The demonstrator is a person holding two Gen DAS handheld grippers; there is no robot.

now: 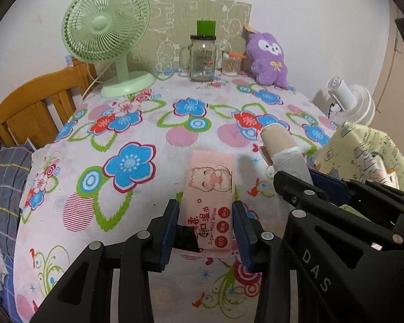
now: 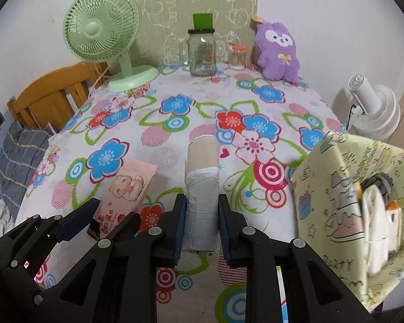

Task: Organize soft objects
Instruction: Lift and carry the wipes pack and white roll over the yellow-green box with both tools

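Note:
My left gripper (image 1: 206, 212) is shut on a pink pack of wet wipes (image 1: 208, 188), held just above the flowered tablecloth (image 1: 126, 140). My right gripper (image 2: 202, 210) is shut on a roll of grey bags on a cardboard tube (image 2: 202, 177). In the left wrist view the roll (image 1: 282, 145) and the right gripper (image 1: 304, 185) are to the right of the wipes. In the right wrist view the wipes (image 2: 128, 185) and the left gripper (image 2: 109, 211) are at lower left. A purple plush toy (image 2: 278, 53) sits at the back right of the table.
A yellow-green fabric storage box (image 2: 344, 188) holding white items stands at the right, also in the left wrist view (image 1: 363, 153). At the back are a green fan (image 2: 105, 32), a glass jar (image 2: 202, 53) and a cotton-swab jar (image 2: 237, 59). A white fan (image 2: 374, 107) is off the table's right; a wooden chair (image 2: 48, 94) at left.

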